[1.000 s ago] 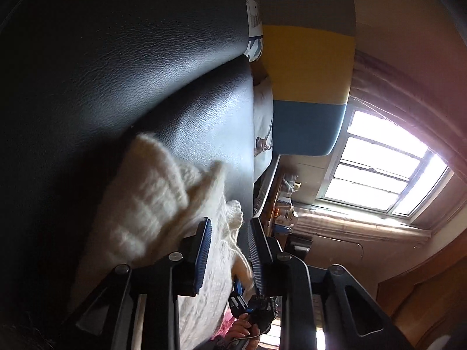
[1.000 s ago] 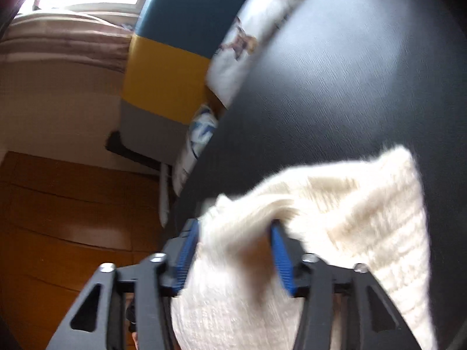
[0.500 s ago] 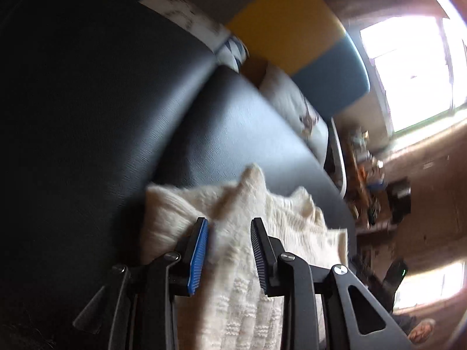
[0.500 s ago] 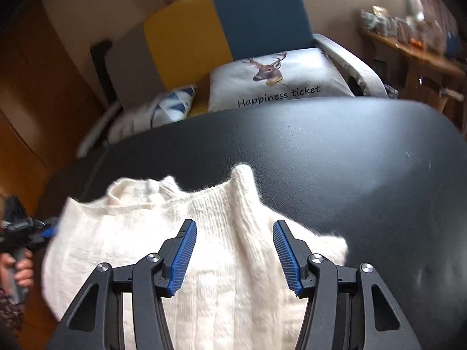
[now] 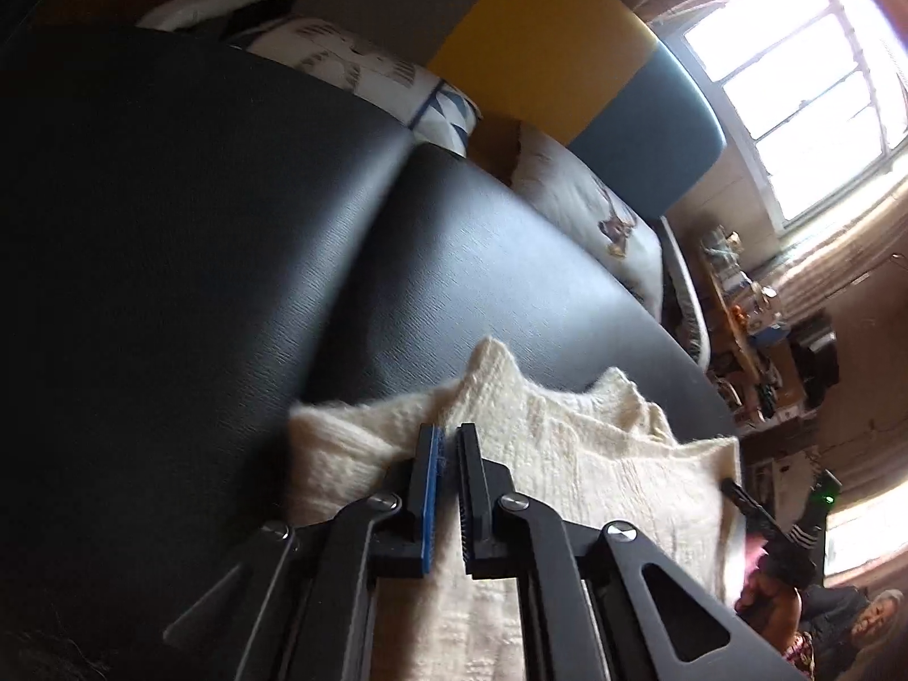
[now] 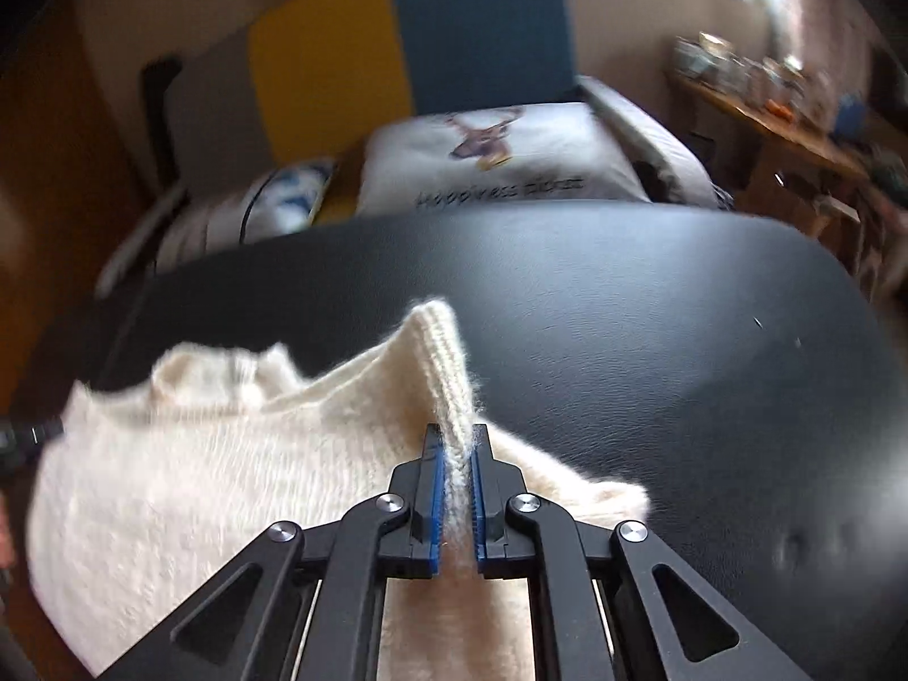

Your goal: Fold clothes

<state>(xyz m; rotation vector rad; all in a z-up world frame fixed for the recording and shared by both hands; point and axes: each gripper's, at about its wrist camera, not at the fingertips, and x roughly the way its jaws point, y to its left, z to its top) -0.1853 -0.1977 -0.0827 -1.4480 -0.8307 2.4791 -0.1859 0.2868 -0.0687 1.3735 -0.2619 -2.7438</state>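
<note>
We see a grey, yellow and blue armchair (image 6: 397, 74) behind the black table (image 6: 624, 312), bright window (image 5: 794, 85) beside it.

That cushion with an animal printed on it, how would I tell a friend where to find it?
Start at the armchair with the grey, yellow and blue backrest, behind the black leather surface where the cream knitted sweater lies. On its seat sits a white square cushion with a deer head and a line of dark writing. The smaller cushion with blue triangles beside it has neither.
</note>
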